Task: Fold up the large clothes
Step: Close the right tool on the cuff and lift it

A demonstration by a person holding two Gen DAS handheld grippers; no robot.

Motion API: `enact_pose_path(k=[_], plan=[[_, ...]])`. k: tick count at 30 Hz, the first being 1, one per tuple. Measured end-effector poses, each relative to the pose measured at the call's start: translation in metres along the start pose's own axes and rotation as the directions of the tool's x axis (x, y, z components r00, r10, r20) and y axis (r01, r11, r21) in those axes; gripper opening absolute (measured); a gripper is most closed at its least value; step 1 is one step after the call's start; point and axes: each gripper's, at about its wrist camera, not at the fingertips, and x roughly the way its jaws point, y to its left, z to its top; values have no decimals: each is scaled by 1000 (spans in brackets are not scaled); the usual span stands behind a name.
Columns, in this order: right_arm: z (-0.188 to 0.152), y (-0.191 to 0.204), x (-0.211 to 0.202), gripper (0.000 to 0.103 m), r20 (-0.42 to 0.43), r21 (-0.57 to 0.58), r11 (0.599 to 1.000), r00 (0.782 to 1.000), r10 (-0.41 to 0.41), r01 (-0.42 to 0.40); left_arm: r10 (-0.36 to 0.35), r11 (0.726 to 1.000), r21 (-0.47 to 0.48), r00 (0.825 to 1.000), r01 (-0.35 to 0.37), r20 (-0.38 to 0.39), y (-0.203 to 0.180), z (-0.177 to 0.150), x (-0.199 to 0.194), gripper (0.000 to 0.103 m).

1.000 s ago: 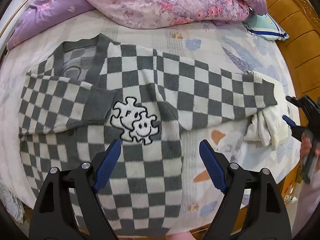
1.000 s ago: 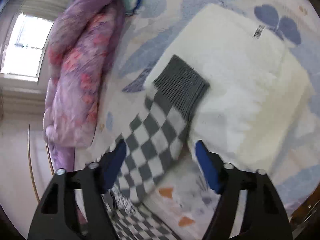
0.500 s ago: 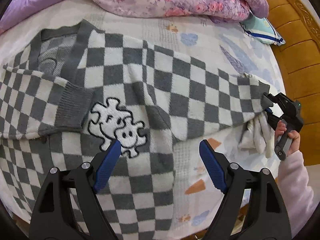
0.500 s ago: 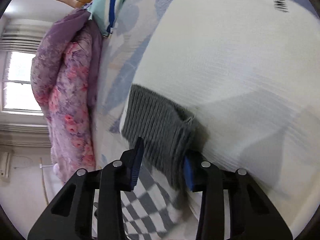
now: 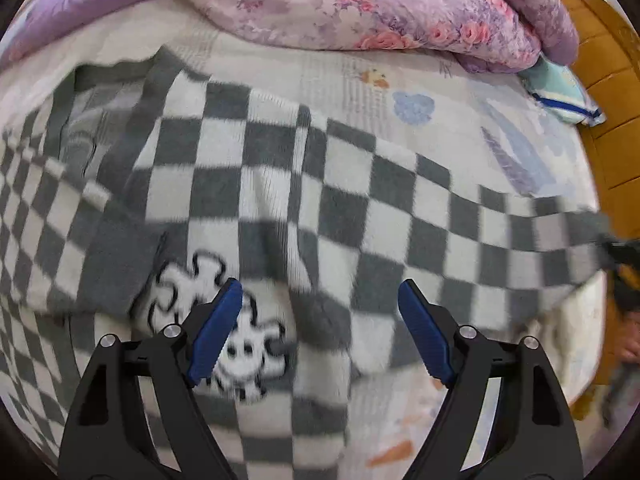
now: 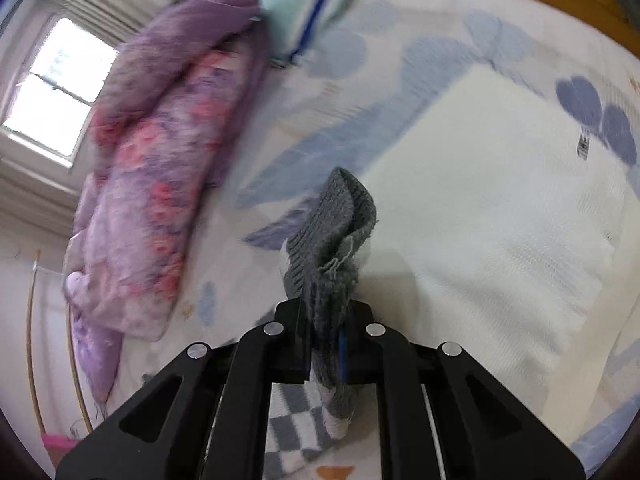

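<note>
A grey and white checkered sweater [image 5: 280, 200] with a white smiley patch [image 5: 224, 320] lies spread on the bed. Its left sleeve is folded across the chest. My left gripper [image 5: 320, 328] is open and empty, low over the sweater's front by the patch. My right gripper [image 6: 326, 336] is shut on the grey ribbed cuff [image 6: 336, 232] of the right sleeve and holds it lifted off the bed. In the left wrist view that sleeve [image 5: 520, 240] stretches out to the right edge, where the right gripper [image 5: 620, 256] shows blurred.
A pink and purple floral quilt [image 5: 360, 4] is bunched at the head of the bed. A folded white garment [image 6: 500, 184] lies on the sheet under the lifted cuff. A blue-striped pillow [image 5: 560, 92] and a wooden headboard [image 5: 608, 92] are at the right.
My right gripper closed on the sleeve cuff and lifted it off the white garment. My left gripper moved closer and lower over the sweater, staying open.
</note>
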Motion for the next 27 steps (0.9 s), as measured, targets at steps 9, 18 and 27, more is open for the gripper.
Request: enact_pose_path(k=[9,18,27], plan=[[-19,66,-43,9,23,-136,990,998,51,-47,48,999,12,997,-47,-60,-10,8,74,50],[-43,137,-64,9,-5,-254,957,990,143,-140,56,997,56,998,-56,1,-12,4,85,49],[-102,240,-79,9,-57,-386,891,970,237,-240,-50,997,55,999,51,-21,5,2,74,44]])
